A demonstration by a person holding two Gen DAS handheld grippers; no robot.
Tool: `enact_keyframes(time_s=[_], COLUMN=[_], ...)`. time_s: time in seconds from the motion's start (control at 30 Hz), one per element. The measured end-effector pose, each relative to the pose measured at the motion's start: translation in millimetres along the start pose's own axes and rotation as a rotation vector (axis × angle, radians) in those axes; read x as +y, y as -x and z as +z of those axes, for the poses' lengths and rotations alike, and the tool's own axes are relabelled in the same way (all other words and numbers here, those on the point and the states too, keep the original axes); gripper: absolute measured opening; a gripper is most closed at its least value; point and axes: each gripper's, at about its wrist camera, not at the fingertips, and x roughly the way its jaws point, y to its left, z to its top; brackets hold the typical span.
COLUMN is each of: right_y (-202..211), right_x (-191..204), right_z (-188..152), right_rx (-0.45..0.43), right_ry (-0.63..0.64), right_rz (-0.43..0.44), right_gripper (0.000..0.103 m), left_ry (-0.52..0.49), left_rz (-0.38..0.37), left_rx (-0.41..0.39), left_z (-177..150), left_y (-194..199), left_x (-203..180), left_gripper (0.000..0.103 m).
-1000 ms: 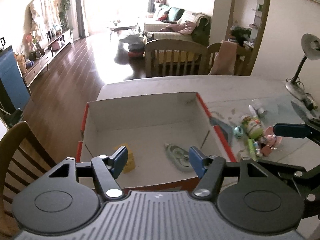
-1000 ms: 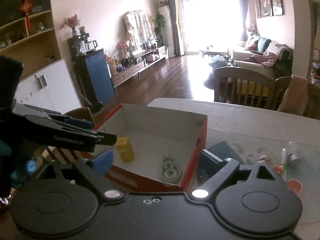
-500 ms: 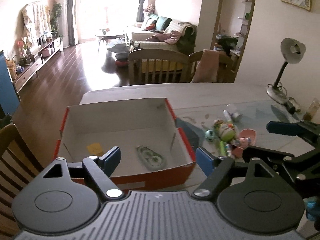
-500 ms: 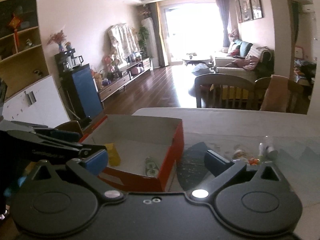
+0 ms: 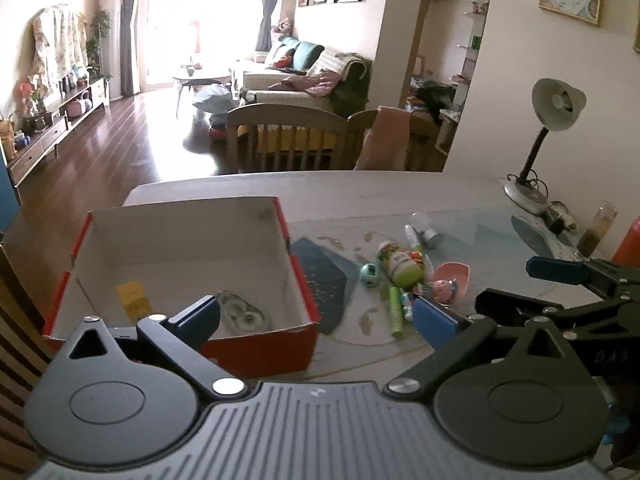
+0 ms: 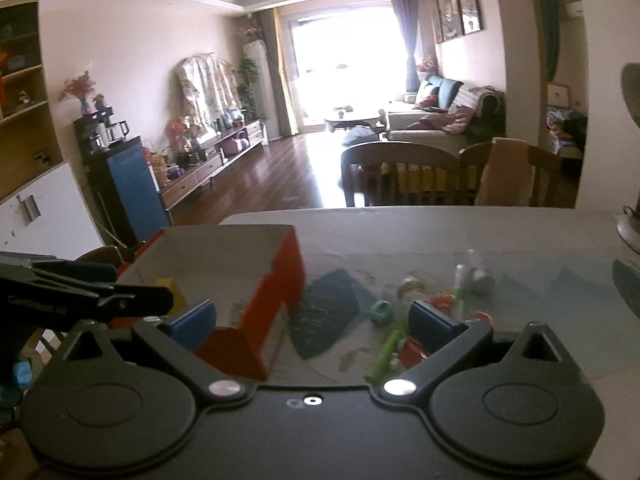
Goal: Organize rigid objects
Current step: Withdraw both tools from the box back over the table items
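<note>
A red cardboard box [image 5: 260,344] with a white inside stands on the table's left part. In it lie a yellow block [image 5: 134,300] and a clear tape dispenser [image 5: 242,314]. To its right lies a cluster of small items: a green-bottomed bottle [image 5: 400,266], a green tube [image 5: 395,312], a teal ball [image 5: 368,274], a pink dish [image 5: 454,276] and a white bottle [image 5: 424,230]. My left gripper [image 5: 316,316] hovers over the box's near right corner, its jaws opening with nothing between them. My right gripper [image 6: 314,318] is open and empty, near the green tube [image 6: 384,350].
A desk lamp [image 5: 532,184] and a glass jar [image 5: 598,232] stand at the table's far right. Wooden chairs [image 5: 288,136] line the far edge, and another chair [image 5: 16,320] is at the left. Dark blue mat patches [image 5: 324,280] lie under the glass top.
Both views have swung right, from over the box towards the cluster of small items. The left jaws have spread much wider, the right jaws slightly.
</note>
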Motion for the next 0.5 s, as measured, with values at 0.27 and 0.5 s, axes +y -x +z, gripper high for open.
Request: enact_keyframes(time_s=[0.27, 0.5], right_y=[4, -2], right_x=[-44, -88], right_z=[-9, -15], right_rx=[0.03, 0.063], right_ry=[-0.014, -0.025], right_rz=[-0.061, -0.113], right_gripper=[0.102, 0.1], left_ry=[0.021, 0.002], left_rz=[-0.033, -0.034], left_rx=[0.055, 0.084], left_z=[-7, -14], left_y=[-30, -59], left_x=[-29, -59], left_gripper=[0.103, 0.103])
